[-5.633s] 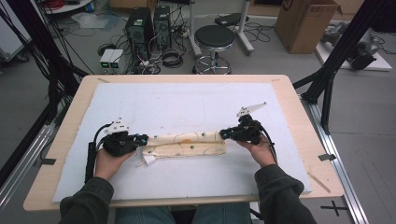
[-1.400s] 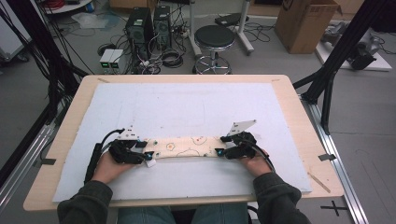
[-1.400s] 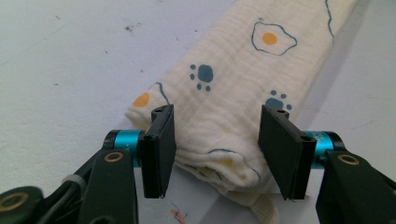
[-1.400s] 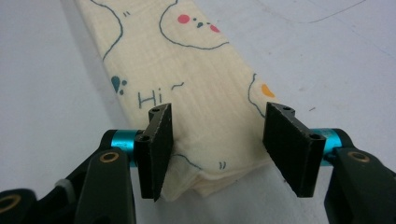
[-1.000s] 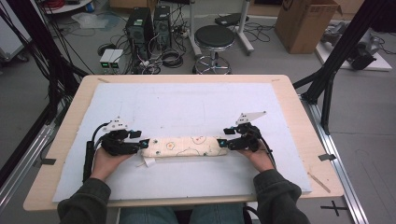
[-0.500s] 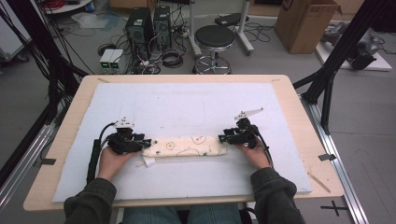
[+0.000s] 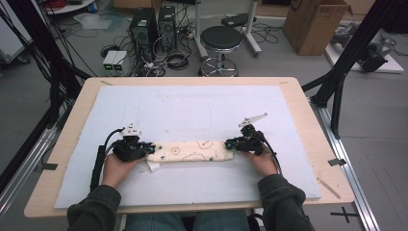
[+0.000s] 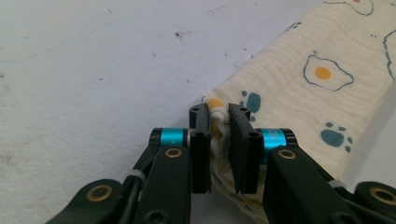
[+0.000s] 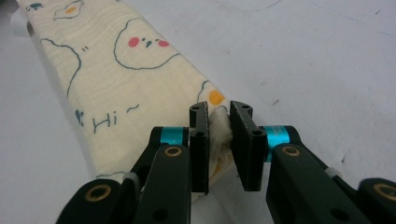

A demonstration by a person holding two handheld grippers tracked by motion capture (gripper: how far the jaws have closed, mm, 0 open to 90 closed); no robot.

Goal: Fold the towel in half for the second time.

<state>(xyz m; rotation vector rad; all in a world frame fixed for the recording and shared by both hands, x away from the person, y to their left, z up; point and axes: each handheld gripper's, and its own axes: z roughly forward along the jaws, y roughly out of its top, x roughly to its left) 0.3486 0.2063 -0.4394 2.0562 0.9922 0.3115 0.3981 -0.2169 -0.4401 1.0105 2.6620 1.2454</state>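
Item: cloth (image 7: pixel 190 150), cream, printed with eggs and paw marks, folded into a narrow strip.
Place: on the white mat (image 7: pixel 192 103), near the person's edge, around 6 o'clock from the mat's middle.
Long axis: runs 9 to 3 o'clock in the high view, parallel to the table's (image 7: pixel 308 110) near edge; one short end points at each hand.
Left gripper (image 7: pixel 144 146): at the strip's 9 o'clock end; its jaws have just been closing and now pinch a bunched fold of cloth (image 8: pixel 217 126) between the pads, with only a narrow gap left.
Right gripper (image 7: pixel 234 142): at the 3 o'clock end; jaws likewise just closing, now clamped on a tuft of the cloth (image 9: pixel 218 126) end.
Why held so: a grip at both ends probably keeps the strip taut and straight, so it can be lifted or folded again without sagging.
Loose part: small white tag (image 7: pixel 154 166) pokes out at the strip's near edge, by the left hand.
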